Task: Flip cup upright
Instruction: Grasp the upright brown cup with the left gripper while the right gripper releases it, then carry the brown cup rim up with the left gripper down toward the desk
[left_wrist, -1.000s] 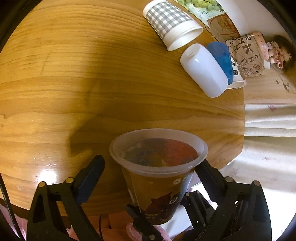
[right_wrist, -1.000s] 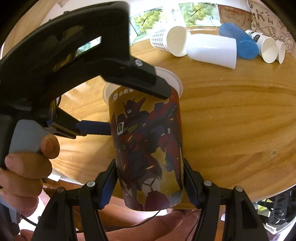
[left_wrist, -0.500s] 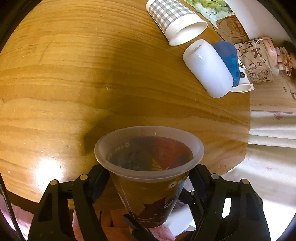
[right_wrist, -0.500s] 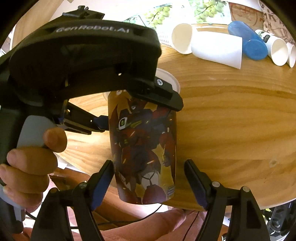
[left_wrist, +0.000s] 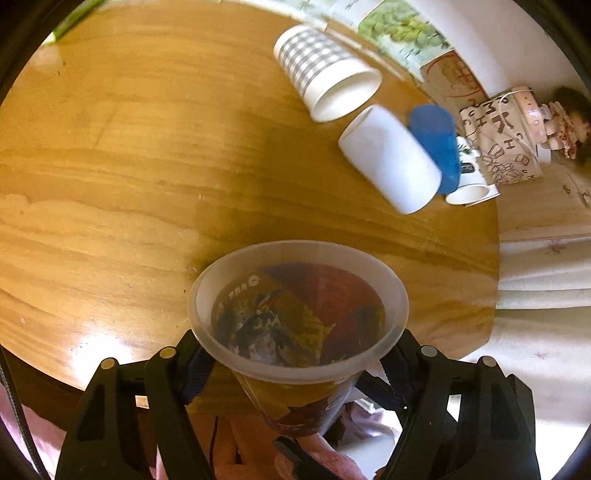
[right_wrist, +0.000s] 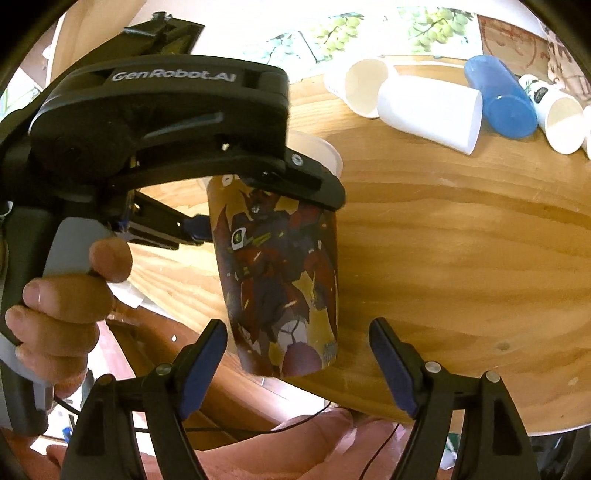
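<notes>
Bunch of cups tipped over on the wooden bench (left_wrist: 129, 177): checked cup (left_wrist: 325, 72), white cup (left_wrist: 391, 158), blue cup (left_wrist: 436, 140) all huddled together.

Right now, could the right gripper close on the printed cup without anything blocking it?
Probably yes. The right gripper is open with the printed cup's lower end between its fingers; the left gripper clamps the cup higher, near the rim, clear of them.
</notes>
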